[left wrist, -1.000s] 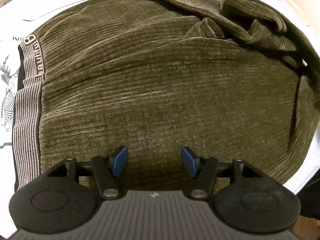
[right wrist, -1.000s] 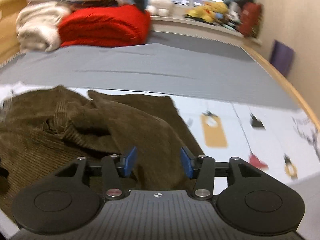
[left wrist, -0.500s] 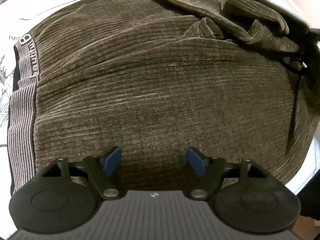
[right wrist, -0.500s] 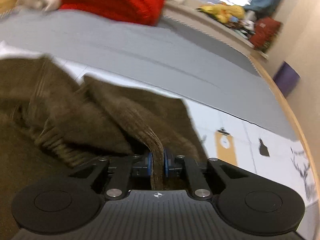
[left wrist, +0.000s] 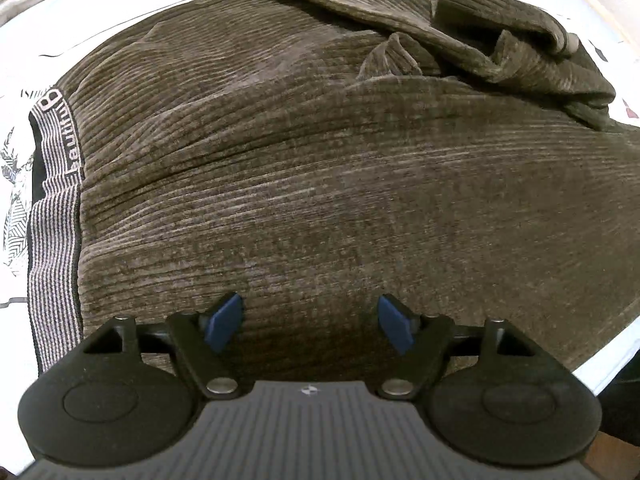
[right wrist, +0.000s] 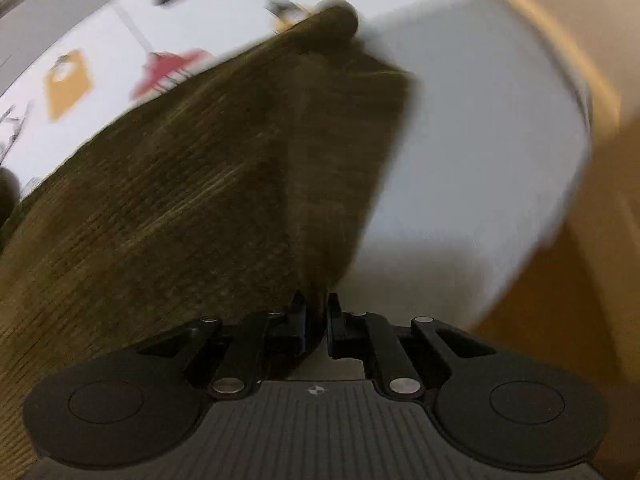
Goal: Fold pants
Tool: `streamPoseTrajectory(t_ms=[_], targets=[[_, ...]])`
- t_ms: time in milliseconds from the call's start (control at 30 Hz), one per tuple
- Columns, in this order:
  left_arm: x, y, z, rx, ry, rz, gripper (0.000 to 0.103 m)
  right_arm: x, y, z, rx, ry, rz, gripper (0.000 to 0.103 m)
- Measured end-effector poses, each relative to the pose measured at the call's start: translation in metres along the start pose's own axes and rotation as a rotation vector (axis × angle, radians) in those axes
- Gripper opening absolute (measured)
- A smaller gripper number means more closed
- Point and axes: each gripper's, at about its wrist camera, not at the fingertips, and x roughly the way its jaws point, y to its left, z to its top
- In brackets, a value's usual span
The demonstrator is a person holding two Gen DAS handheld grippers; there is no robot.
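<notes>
Two grippers: the left gripper (left wrist: pixel 311 322) hovers with jaws spread over the brown corduroy pants (left wrist: pixel 320 168), striped waistband (left wrist: pixel 56 216) to its left; the right gripper (right wrist: pixel 317 322) pinches a pants edge above the white printed sheet (right wrist: pixel 472 168).

One pair of brown corduroy pants (left wrist: pixel 320 168), one striped waistband (left wrist: pixel 56 216), two grippers, one printed white sheet (right wrist: pixel 460 152) beneath.

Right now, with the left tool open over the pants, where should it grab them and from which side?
Probably the striped waistband at the left edge of the pants, coming in from the left over the white sheet. It is a thick, firm edge lying exposed there; the flat corduroy under the left tool offers no ridge to pinch.
</notes>
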Motion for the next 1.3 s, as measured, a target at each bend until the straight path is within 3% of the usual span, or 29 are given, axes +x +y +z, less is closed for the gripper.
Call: streamPoseTrajectory(t_ms=[167, 300, 400, 533, 700, 800, 967, 1067, 1133, 1300], targets=[[0.002, 0.002, 0.002, -0.009, 0.003, -0.002, 0.082, -0.018, -0.028, 0.003, 0.134, -0.102, 0.09, 0.016], [0.003, 0.005, 0.002, -0.009, 0.003, -0.007, 0.083, -0.018, -0.051, 0.017, 0.284, -0.151, 0.093, 0.041], [0.004, 0.006, 0.002, -0.005, 0.002, -0.014, 0.083, -0.008, -0.069, 0.017, 0.4, -0.13, 0.123, 0.041], [0.004, 0.008, 0.002, -0.008, 0.003, -0.025, 0.084, -0.005, -0.071, 0.023, 0.409, -0.135, 0.11, 0.041], [0.005, 0.007, 0.004, -0.012, 0.005, -0.021, 0.085, -0.022, -0.069, 0.026, 0.402, -0.229, 0.073, 0.044], [0.005, 0.004, 0.005, -0.005, 0.006, -0.012, 0.086, -0.029, -0.072, 0.026, 0.418, -0.288, 0.085, 0.051], [0.005, 0.003, 0.006, -0.009, 0.006, -0.012, 0.086, -0.029, -0.075, 0.025, 0.42, -0.293, 0.097, 0.054], [0.005, 0.003, 0.005, -0.009, 0.005, -0.015, 0.086, -0.013, -0.081, 0.023, 0.44, -0.213, 0.05, 0.05], [0.004, 0.005, 0.004, -0.011, 0.004, -0.018, 0.086, -0.003, -0.087, 0.021, 0.458, -0.17, 0.027, 0.016], [0.003, 0.006, 0.003, -0.005, 0.007, -0.028, 0.086, -0.013, -0.096, 0.023, 0.47, -0.271, 0.022, 0.007]])
